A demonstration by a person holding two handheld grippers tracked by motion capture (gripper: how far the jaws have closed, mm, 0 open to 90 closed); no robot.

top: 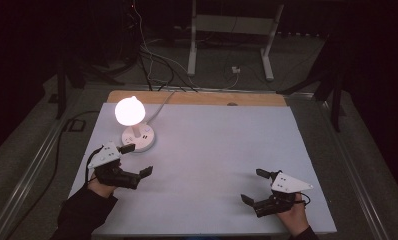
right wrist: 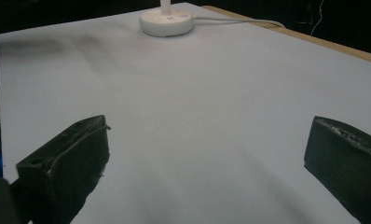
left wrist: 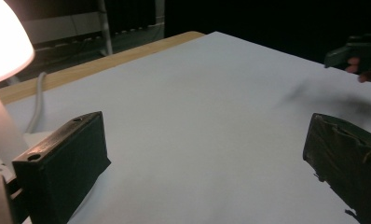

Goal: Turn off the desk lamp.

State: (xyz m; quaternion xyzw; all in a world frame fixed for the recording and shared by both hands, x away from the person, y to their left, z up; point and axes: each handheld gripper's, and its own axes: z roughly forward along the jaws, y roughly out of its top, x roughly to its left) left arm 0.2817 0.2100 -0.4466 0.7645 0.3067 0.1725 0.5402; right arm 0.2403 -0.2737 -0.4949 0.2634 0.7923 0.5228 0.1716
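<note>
A small white lamp with a glowing round shade [top: 129, 110] stands lit on its round base [top: 138, 137] at the table's left rear; the shade [left wrist: 4, 39] glows at the left of the left gripper view, and the base [right wrist: 167, 21] sits far off in the right gripper view. My left gripper [top: 136, 160] is open just in front of the base, its jaws wide apart with nothing between them [left wrist: 204, 163]. My right gripper [top: 254, 186] is open near the front right, also holding nothing [right wrist: 207, 163].
The table is covered by a white sheet [top: 212, 150] with a wooden strip [top: 197, 98] along its far edge. The lamp's white cable [top: 159, 107] runs off the back. Beyond stand a white frame [top: 232, 30] and floor cables.
</note>
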